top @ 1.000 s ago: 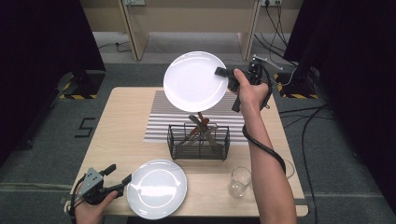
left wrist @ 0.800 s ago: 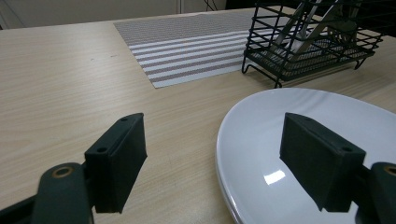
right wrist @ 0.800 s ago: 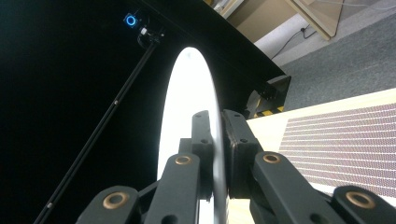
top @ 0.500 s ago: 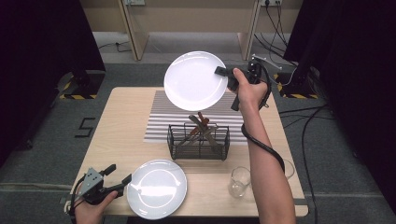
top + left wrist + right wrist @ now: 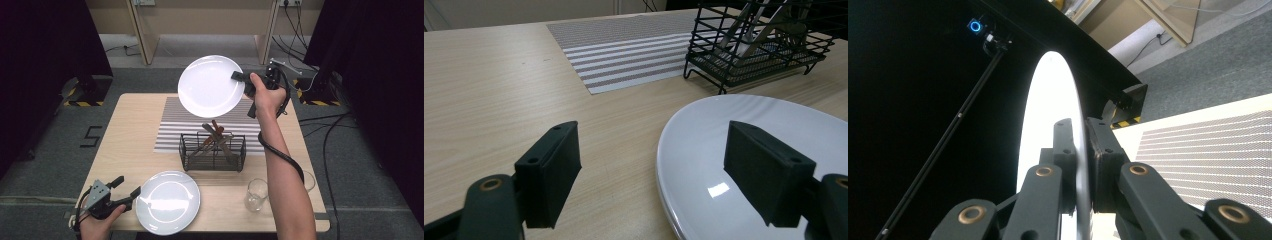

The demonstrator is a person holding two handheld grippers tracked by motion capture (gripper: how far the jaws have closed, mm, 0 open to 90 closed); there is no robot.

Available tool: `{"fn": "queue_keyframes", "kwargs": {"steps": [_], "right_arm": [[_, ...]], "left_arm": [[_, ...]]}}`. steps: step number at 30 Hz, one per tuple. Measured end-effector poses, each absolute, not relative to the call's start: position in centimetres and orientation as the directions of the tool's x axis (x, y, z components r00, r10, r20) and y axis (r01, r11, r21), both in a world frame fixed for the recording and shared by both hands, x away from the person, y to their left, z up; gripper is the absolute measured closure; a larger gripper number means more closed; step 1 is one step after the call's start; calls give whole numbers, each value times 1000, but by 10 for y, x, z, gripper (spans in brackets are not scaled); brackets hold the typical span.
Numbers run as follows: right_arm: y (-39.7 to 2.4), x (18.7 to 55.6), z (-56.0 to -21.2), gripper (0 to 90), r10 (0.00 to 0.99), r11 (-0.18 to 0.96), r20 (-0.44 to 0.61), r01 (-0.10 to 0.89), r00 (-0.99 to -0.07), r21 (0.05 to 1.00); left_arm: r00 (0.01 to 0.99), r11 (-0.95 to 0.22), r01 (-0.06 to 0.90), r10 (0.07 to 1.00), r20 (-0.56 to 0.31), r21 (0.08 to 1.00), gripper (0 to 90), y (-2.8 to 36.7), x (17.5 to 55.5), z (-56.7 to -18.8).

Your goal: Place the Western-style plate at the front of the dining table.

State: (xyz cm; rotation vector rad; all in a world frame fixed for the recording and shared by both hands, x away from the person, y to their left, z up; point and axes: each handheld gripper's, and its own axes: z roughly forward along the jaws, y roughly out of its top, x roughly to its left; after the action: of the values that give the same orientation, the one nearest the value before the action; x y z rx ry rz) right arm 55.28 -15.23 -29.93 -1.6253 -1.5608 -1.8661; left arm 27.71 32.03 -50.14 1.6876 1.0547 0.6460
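My right gripper (image 5: pixel 239 76) is shut on the rim of a white plate (image 5: pixel 211 86), held tilted in the air above the striped mat (image 5: pixel 170 127). In the right gripper view the plate (image 5: pixel 1048 125) stands edge-on between the two jaws. A second white plate (image 5: pixel 167 202) lies flat near the table's front edge. My left gripper (image 5: pixel 126 189) sits open at that plate's left rim, low over the table. In the left gripper view its right fingertip (image 5: pixel 766 175) hangs over the plate (image 5: pixel 749 150) and its left one over bare wood.
A black wire basket (image 5: pixel 213 151) with several utensils stands mid-table at the mat's front edge. A clear glass (image 5: pixel 256 194) stands front right, beside my right forearm, and another (image 5: pixel 309 181) lies behind the arm. Cables trail over the floor at the right.
The raised plate and my right gripper have shifted very slightly; the left gripper and the flat plate have stayed put.
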Motion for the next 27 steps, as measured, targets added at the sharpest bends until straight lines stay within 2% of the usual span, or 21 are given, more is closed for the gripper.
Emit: {"fn": "queue_keyframes", "kwargs": {"steps": [27], "right_arm": [[-158,562,-311,843,475,-441,818,718,-323,539]], "left_arm": [[477,-119,342,876,-63,932,222,320,277,-501]]}}
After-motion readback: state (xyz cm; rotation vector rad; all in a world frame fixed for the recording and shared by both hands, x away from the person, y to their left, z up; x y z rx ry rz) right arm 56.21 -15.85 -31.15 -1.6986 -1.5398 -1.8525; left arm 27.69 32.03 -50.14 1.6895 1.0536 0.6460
